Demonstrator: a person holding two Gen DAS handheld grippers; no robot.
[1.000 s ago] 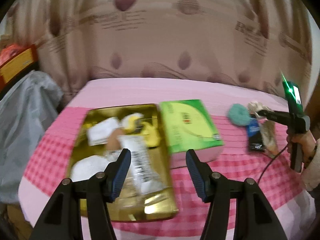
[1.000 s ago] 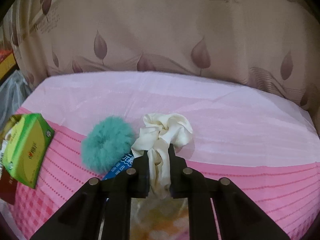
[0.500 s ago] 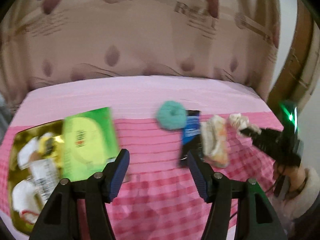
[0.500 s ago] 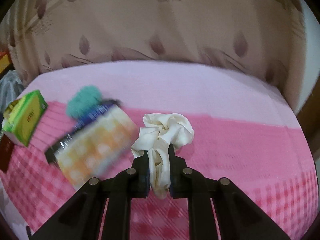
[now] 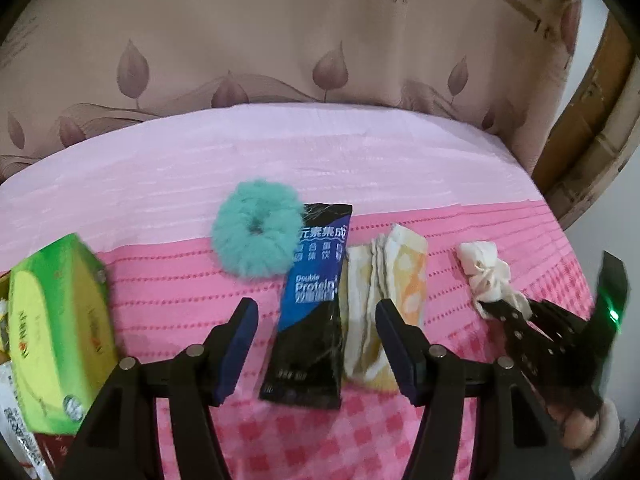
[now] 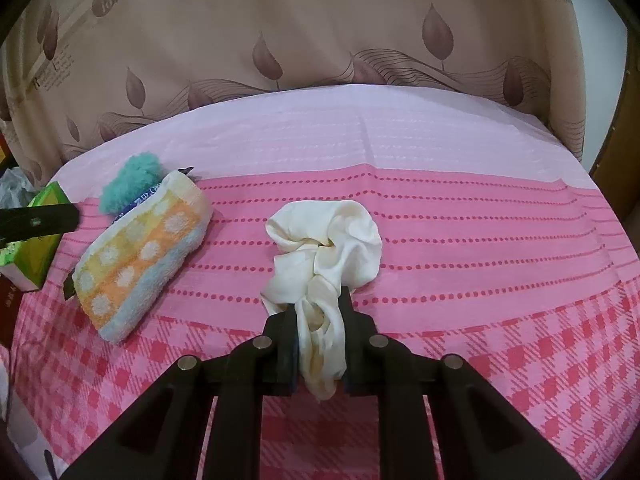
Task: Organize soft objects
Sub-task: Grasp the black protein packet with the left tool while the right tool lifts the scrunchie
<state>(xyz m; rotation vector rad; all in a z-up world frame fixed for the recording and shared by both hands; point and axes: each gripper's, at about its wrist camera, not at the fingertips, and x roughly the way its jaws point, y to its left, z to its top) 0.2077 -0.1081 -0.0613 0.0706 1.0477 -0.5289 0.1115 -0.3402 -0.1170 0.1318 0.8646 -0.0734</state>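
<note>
My right gripper (image 6: 318, 314) is shut on a cream satin scrunchie (image 6: 324, 248), held low over the pink cloth; it also shows in the left wrist view (image 5: 484, 274) at the right. My left gripper (image 5: 316, 320) is open and empty, its jaws on either side of a black and blue protein sachet (image 5: 314, 312) and a folded orange, yellow and blue towel (image 5: 384, 292). A teal fluffy scrunchie (image 5: 256, 236) lies just behind the sachet. In the right wrist view the towel (image 6: 140, 256) and teal scrunchie (image 6: 130, 182) lie at the left.
A green tissue box (image 5: 60, 344) stands at the left, with a packet at the frame edge below it. The bed is covered by a pink checked cloth (image 6: 480, 280). A beige leaf-print curtain (image 5: 320, 40) hangs behind. A wooden frame (image 5: 592, 128) is at the right.
My left gripper has swung right, from over the gold tray to over the sachet and towel. My right gripper has carried the cream scrunchie to the right, away from the towel.
</note>
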